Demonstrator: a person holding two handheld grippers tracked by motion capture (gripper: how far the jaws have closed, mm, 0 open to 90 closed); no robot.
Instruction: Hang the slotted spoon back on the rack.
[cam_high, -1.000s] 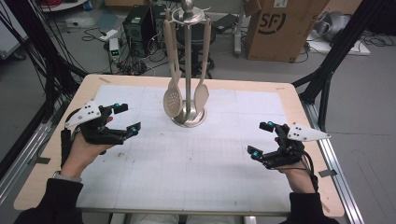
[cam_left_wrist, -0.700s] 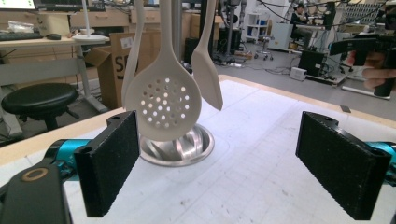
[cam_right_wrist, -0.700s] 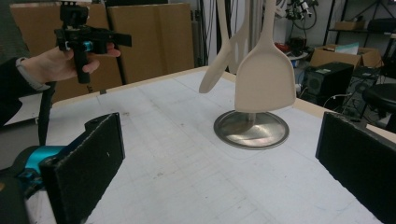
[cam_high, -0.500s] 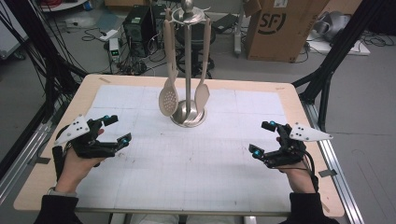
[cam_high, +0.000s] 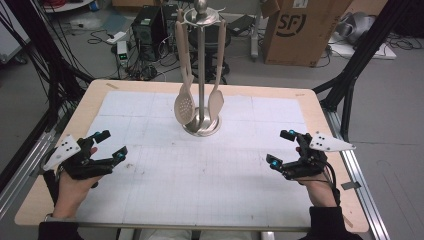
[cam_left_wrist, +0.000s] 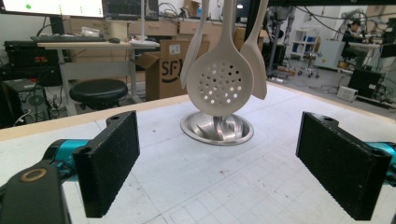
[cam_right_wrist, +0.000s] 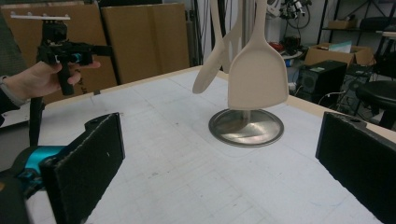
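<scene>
The utensil stand (cam_high: 201, 125) sits at the far middle of the table (cam_high: 65, 125), its round metal base on the white mat and three pale utensils hanging from the top ring: a slotted spoon (cam_high: 184, 107) on the left, a spatula (cam_high: 216, 100) on the right, and a third one (cam_right_wrist: 208, 74) behind. Both hand-held grippers wait near the front edge, well apart from the stand. The left hand-held gripper (cam_high: 111, 147) rests at the near left with jaws spread wide and nothing between them; the right hand-held gripper (cam_high: 281, 148) at the near right is released too, also empty.

The step looks like a reach toward the rack to lift one utensil off. To do it well, pick the utensil on the gripper's own side, come in level with its handle rather than the broad head, and close across the narrow shaft. The hanging pieces will probably swing if bumped, so approach slowly and lift straight up to clear the ring before pulling away.
</scene>
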